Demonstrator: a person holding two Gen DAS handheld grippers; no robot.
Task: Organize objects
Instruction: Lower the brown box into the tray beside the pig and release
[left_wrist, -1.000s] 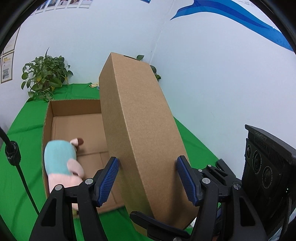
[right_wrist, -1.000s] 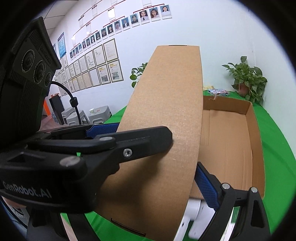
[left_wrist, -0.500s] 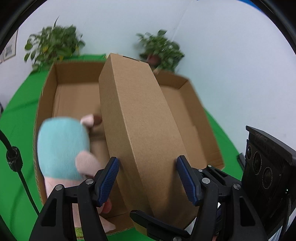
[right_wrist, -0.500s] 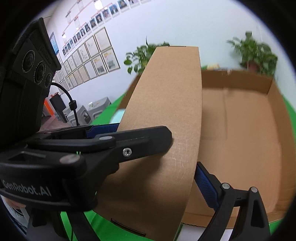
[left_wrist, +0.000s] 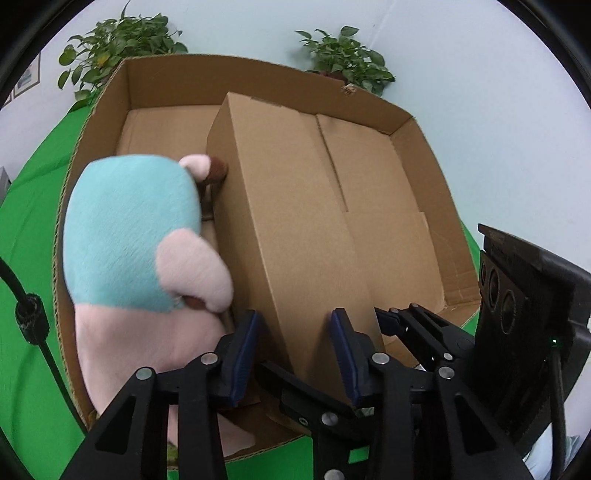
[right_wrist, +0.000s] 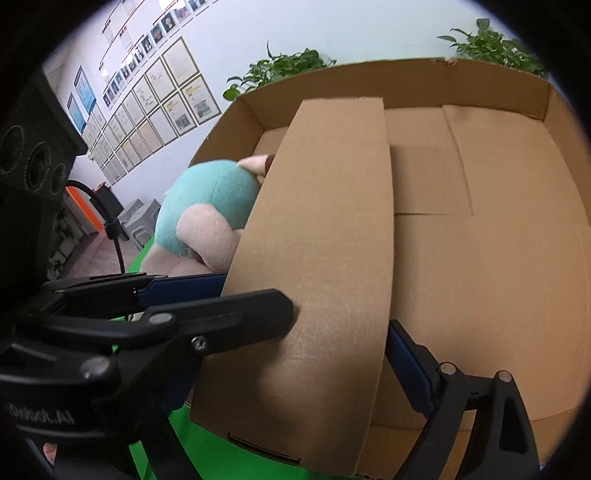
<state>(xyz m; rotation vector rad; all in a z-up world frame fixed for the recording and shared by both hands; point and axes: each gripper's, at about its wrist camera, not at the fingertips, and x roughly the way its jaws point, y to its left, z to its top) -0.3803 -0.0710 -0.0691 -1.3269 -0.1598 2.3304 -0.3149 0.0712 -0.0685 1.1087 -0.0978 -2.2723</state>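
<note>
Both grippers meet at the long cardboard box (left_wrist: 295, 236): the left gripper (left_wrist: 295, 354) is closing across its near end, the right gripper (right_wrist: 340, 332) clamps it wide. It stands inside the open carton (left_wrist: 424, 122), plush toy (left_wrist: 136, 236) just left.

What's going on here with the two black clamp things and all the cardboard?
A person is packing things using a handheld gripper in each hand. Both are at the near end of a long closed cardboard box, which sits in a big open carton on a green cloth. The right gripper spans the box's width, while the left gripper is closing on its near end. A pink and turquoise plush toy sits in the carton right beside the box.
</note>
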